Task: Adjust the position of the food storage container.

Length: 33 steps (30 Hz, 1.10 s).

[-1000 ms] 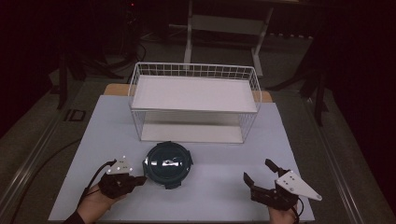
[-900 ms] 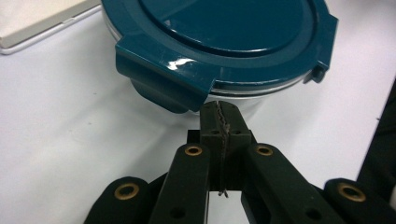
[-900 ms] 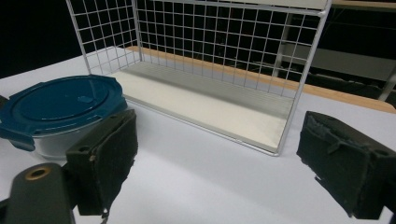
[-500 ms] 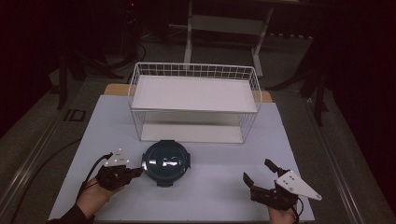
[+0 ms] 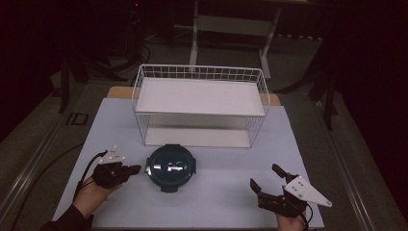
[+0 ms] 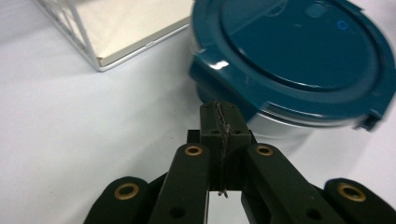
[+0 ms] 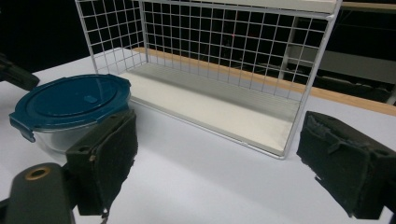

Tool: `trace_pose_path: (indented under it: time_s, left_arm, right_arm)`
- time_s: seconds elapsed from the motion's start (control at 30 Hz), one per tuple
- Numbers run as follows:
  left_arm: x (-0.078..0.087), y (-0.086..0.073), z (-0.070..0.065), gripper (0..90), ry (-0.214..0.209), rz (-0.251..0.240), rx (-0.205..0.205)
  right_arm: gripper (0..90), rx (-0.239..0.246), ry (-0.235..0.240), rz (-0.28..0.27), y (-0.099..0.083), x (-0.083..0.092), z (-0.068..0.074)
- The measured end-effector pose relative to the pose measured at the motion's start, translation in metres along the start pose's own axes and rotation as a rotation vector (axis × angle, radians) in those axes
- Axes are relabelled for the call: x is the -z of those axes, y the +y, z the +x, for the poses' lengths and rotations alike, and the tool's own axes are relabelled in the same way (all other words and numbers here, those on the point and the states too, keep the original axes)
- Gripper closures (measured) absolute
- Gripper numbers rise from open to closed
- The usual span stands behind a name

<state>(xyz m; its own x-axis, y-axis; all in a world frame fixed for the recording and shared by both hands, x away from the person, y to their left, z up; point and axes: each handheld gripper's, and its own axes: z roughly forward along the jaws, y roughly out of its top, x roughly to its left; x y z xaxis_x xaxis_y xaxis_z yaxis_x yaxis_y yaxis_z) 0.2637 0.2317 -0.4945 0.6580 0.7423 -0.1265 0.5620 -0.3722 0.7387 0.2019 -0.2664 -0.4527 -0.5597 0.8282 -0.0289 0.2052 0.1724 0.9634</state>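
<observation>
left gripper closed (empty), beside container; right gripper open

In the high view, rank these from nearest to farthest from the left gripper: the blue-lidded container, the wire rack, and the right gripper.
1. Blue-lidded container: just right of the left gripper, whose shut jaws point at its rim.
2. Wire rack: behind the container, toward the table's far edge.
3. Right gripper: across the table, at the near right corner, jaws open.
</observation>
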Motion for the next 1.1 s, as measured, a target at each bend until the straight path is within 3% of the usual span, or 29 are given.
trace_pose_path:
  time_s: [0.1,0.27,0.47,0.57,0.77,1.1]
  left_arm:
    - [-0.005,0.003,0.002,89.7,-0.001,-0.003,0.007]
    - [-0.013,0.007,0.0,89.7,-0.016,0.02,-0.015]
    - [-0.016,0.012,-0.001,89.7,0.002,0.018,-0.002]
    - [-0.017,0.014,-0.005,89.7,0.014,0.027,-0.015]
    - [-0.024,0.019,-0.012,89.8,-0.003,0.032,-0.015]
    - [-0.043,0.033,-0.032,89.7,-0.063,0.035,-0.051]
  right_arm:
    - [11.9,0.002,-0.001,0.002,0.0,0.0,0.0]
    - [11.9,-0.001,0.0,0.006,-0.001,-0.001,0.0]
    - [11.9,-0.005,0.0,0.008,-0.001,-0.002,0.0]
    - [11.9,-0.007,0.003,0.013,-0.001,-0.003,0.0]
    - [11.9,-0.004,0.002,0.016,-0.002,-0.004,0.0]
    - [11.9,-0.004,0.003,0.014,-0.002,-0.004,0.001]
